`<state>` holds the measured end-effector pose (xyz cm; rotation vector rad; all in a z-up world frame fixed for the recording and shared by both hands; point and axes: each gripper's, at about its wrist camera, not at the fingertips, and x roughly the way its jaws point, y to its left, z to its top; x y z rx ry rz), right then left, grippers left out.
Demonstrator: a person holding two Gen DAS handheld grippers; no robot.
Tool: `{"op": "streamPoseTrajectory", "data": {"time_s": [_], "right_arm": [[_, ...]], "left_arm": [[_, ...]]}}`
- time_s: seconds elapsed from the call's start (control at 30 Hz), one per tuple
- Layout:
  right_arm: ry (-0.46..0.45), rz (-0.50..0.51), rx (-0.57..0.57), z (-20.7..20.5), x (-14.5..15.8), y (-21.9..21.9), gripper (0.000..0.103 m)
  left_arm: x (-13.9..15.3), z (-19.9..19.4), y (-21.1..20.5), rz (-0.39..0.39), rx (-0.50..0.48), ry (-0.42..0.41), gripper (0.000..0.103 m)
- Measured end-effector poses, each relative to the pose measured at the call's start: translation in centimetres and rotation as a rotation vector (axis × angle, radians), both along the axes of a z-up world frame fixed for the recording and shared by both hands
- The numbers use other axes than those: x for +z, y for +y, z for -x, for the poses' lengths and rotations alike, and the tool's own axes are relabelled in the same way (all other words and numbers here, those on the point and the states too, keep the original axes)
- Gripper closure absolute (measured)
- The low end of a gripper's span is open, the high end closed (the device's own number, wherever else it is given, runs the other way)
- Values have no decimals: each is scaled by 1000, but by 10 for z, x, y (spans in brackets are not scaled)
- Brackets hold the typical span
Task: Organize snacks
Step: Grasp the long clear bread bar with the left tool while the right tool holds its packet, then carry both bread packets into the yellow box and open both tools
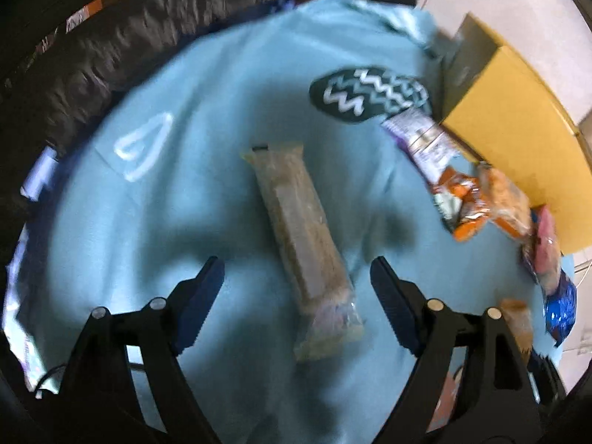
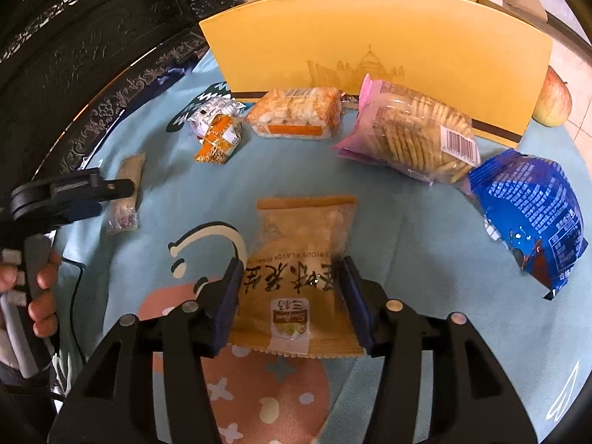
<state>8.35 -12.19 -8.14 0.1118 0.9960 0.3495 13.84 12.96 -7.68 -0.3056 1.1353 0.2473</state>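
Through the left wrist camera we see our left gripper point(image 1: 297, 272) with its jaws spread wide over a pale blue cloth point(image 1: 207, 118). A long cereal bar in a clear wrapper point(image 1: 301, 236) lies flat on the cloth between the two blue pads, touching neither of them. Beyond it to the right a purple-and-white packet point(image 1: 421, 140) and a small orange packet point(image 1: 462, 203) lie beside a yellow box point(image 1: 518, 148); the rest of that row is blurred.

Through the right wrist camera our right gripper point(image 2: 292, 288) straddles a tan snack packet with black Chinese lettering point(image 2: 296, 259). The pads sit at the packet's two side edges, but we cannot tell whether they press on it. The packet lies on the cloth point(image 2: 425, 240), partly over a printed pink cartoon figure point(image 2: 259, 399). Farther off, along the yellow box point(image 2: 370, 37), stand a bag of rice crackers point(image 2: 296, 111), a pink bag of round biscuits point(image 2: 407, 129) and a blue bag point(image 2: 529, 214). An apple point(image 2: 553, 103) rests at the box's right end. At the left edge a hand point(image 2: 40, 292) holds the other gripper above the cereal bar point(image 2: 127, 192).
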Motion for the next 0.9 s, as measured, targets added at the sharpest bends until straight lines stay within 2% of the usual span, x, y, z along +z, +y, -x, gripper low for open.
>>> {"op": "streamPoseTrajectory", "data": {"time_s": [0.03, 0.1, 0.17, 0.33, 0.63, 0.9], "right_arm": [[0, 0, 1, 0, 0, 0, 49], [-3, 5, 2, -1, -1, 1, 49], [-8, 17, 7, 0, 0, 2, 49], [-15, -24, 9, 1, 8, -4, 59], [-112, -50, 3, 12, 36, -10, 60], [-233, -76, -65, 25, 74, -29, 60]], "left_arm": [[1, -1, -2, -22, 3, -10, 21], [0, -5, -7, -66, 1, -4, 31], [2, -4, -7, -108, 15, -12, 75], [11, 10, -7, -107, -33, -45, 75], [54, 43, -32, -108, -139, -189, 75], [99, 36, -69, -122, -256, -293, 75]]}}
